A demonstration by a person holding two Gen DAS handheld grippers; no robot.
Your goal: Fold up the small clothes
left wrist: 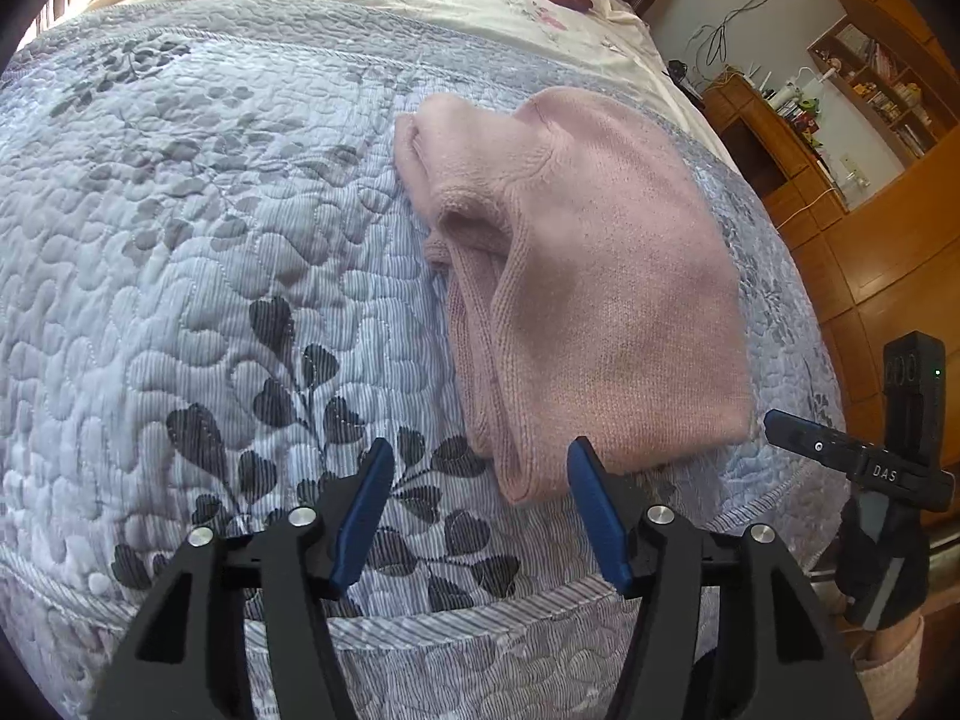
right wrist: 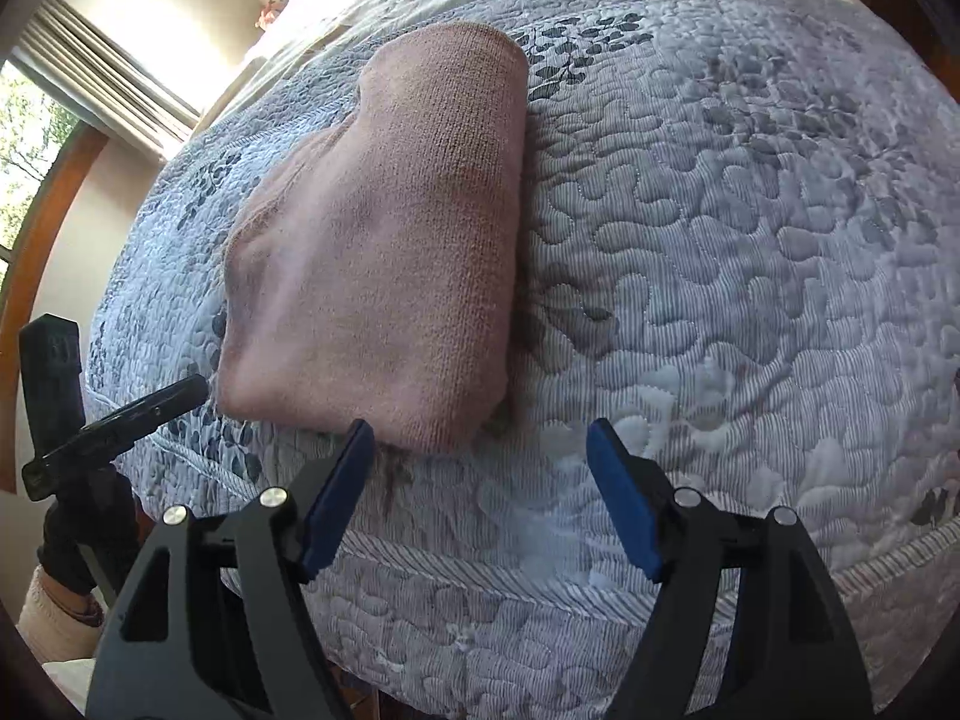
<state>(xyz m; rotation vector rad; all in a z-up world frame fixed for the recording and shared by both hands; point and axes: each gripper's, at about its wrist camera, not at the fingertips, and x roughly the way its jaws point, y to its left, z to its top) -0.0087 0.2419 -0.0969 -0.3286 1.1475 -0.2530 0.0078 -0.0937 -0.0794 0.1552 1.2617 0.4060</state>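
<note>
**On the quilt: pink knit, folded**

Near the bed's edge, your pink knit garment (left wrist: 588,276) lies folded in a soft, rounded bundle, its ribbed layers stacked along one side. It rests on a stitched quilt (left wrist: 180,252) printed with grey leaves. Your left gripper (left wrist: 480,510) hangs spread wide, holding nothing, its blue pads (left wrist: 360,516) just short of the knit's near corner. Your right gripper (right wrist: 480,492) is likewise spread and empty. Wooden shelves (left wrist: 870,78) stand beyond the bed.

A pink knit garment (left wrist: 600,276), soft and matt with fine ribbing, is lying on a quilted cloth bedspread (left wrist: 210,252) that is showing stitched, puckered texture. Matt black plastic gripper arms are carrying blue fingers (left wrist: 366,516) and shiny metal pins. Glossy wood shelving (left wrist: 840,180) is gleaming.
</note>
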